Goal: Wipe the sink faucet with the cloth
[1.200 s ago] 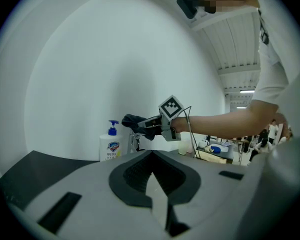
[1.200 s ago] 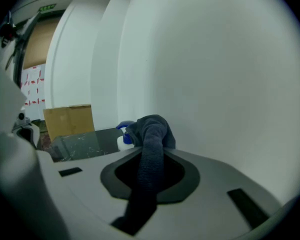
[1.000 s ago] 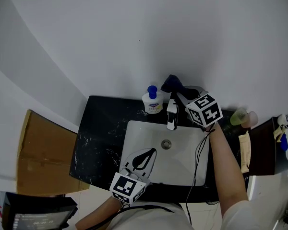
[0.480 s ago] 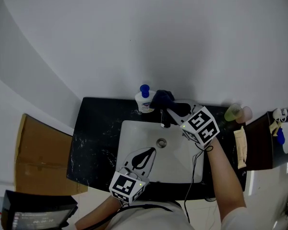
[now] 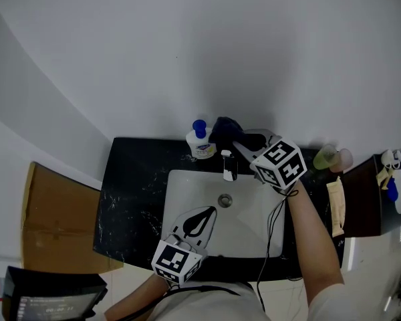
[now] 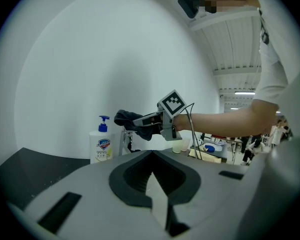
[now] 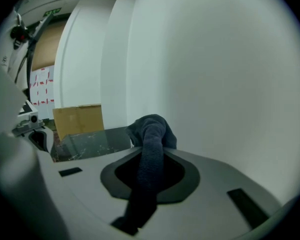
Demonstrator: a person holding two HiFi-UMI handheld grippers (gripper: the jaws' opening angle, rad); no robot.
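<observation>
A chrome faucet (image 5: 228,165) stands at the back rim of the white sink (image 5: 187,186). My right gripper (image 5: 236,141) is shut on a dark blue cloth (image 5: 224,128), which it holds bunched just above and behind the faucet's top. In the right gripper view the cloth (image 7: 150,134) runs between the jaws and bulges past the tips. From the left gripper view, the cloth (image 6: 127,119) hangs over the faucet (image 6: 125,140). My left gripper (image 5: 209,212) rests over the basin's near side, its jaws together and holding nothing.
A white soap pump bottle (image 5: 198,142) stands just left of the faucet on the black marble counter (image 5: 134,179). Two cups (image 5: 331,158) sit at the counter's right end. A cardboard box (image 5: 57,223) is on the left, and a white wall rises close behind.
My right gripper has carried the cloth a little to the left and closer in over the faucet's top. The left gripper has stayed put.
</observation>
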